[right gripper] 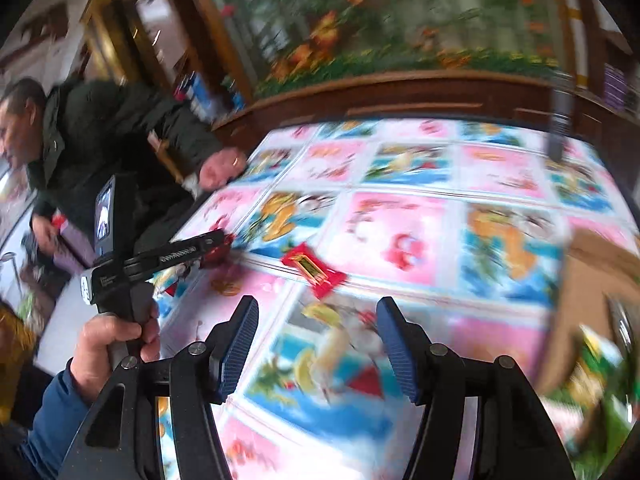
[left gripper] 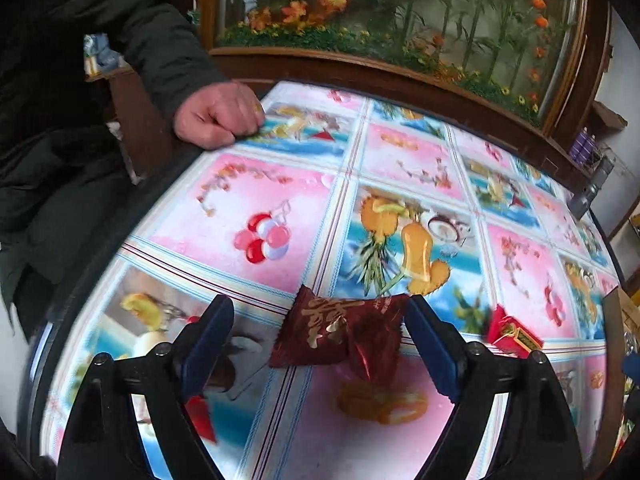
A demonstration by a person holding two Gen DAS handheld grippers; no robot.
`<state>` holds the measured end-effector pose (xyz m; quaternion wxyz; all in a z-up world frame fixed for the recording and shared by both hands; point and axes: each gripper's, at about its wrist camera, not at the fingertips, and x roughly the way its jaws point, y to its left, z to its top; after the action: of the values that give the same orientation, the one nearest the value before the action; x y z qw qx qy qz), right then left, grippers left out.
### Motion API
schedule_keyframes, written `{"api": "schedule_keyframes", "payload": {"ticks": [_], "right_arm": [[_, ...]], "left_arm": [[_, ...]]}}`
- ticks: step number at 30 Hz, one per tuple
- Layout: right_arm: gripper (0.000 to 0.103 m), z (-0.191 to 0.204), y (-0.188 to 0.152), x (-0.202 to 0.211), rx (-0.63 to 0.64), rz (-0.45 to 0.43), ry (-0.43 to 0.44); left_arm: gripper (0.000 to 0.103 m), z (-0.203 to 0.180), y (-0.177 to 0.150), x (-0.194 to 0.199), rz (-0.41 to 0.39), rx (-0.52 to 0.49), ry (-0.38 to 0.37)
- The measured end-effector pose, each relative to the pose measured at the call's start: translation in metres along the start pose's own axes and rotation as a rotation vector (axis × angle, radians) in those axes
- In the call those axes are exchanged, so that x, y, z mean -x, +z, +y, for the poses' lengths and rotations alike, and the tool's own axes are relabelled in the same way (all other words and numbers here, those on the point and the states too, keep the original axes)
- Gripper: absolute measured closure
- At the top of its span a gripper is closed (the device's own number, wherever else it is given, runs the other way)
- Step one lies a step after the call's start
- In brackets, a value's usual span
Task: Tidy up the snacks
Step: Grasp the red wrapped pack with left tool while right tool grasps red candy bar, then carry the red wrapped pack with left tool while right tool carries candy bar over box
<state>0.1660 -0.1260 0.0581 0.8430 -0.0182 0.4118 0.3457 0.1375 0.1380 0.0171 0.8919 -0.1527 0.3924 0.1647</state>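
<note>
Two dark red candy packets with gold print (left gripper: 332,332) lie on the fruit-print tablecloth (left gripper: 272,200), right between the blue pads of my left gripper (left gripper: 319,306). Its jaws stand wide and a gap shows on both sides of the packets. A bright red packet with a gold label (left gripper: 514,334) lies just to their right. In the right wrist view that red packet (right gripper: 314,272) sits a little ahead of my right gripper (right gripper: 318,304), which is open with nothing between its fingers. The left gripper (right gripper: 220,242) shows side-on at the left, over the dark red packets (right gripper: 218,254).
A person in a dark jacket rests a fist (left gripper: 218,120) on the table's far left edge. A wooden cabinet with artificial flowers behind glass (left gripper: 400,20) backs the table. A brown box (right gripper: 592,280) and blurred green packets (right gripper: 592,384) are at the right.
</note>
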Motion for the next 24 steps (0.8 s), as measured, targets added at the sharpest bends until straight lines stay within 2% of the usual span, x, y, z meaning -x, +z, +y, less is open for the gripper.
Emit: {"api": "schedule_keyframes", "payload": {"ticks": [1, 2, 3, 7, 9, 10, 11, 13, 14, 18, 24], "right_arm": [[0.037, 0.001, 0.008, -0.015, 0.0, 0.032, -0.009], [0.037, 0.002, 0.015, -0.032, 0.0, 0.055, -0.004], [0.037, 0.004, 0.02, -0.043, 0.001, 0.073, 0.0], [0.037, 0.009, 0.03, -0.084, 0.007, 0.137, -0.018], [0.038, 0.015, 0.029, -0.101, 0.043, 0.173, -0.083], [0.049, 0.017, 0.026, -0.106, 0.052, 0.183, -0.094], [0.053, 0.021, 0.023, -0.107, 0.079, 0.177, -0.11], [0.072, 0.031, 0.018, -0.106, 0.138, 0.172, -0.193], [0.081, 0.033, 0.013, -0.103, 0.145, 0.174, -0.199], [0.082, 0.031, -0.006, -0.068, 0.079, 0.141, -0.194], [0.082, 0.019, -0.041, -0.002, -0.044, 0.037, -0.083]], "left_arm": [[0.034, -0.003, -0.005, -0.006, 0.015, 0.0, -0.023], [0.041, -0.004, -0.006, -0.011, 0.025, -0.006, -0.019], [0.042, -0.008, -0.007, -0.01, 0.002, -0.027, 0.012], [0.049, 0.0, -0.008, -0.006, 0.001, -0.003, -0.032], [0.051, 0.001, -0.007, -0.006, -0.001, 0.003, -0.04], [0.051, 0.002, -0.007, -0.006, -0.001, 0.006, -0.043], [0.052, 0.002, -0.007, -0.006, -0.001, 0.004, -0.043], [0.053, 0.001, -0.007, -0.005, 0.0, -0.008, -0.045], [0.053, -0.001, -0.007, -0.004, 0.0, -0.01, -0.051], [0.055, -0.006, -0.011, 0.002, 0.01, -0.007, -0.11], [0.055, -0.038, -0.021, 0.035, -0.046, -0.056, -0.218]]}}
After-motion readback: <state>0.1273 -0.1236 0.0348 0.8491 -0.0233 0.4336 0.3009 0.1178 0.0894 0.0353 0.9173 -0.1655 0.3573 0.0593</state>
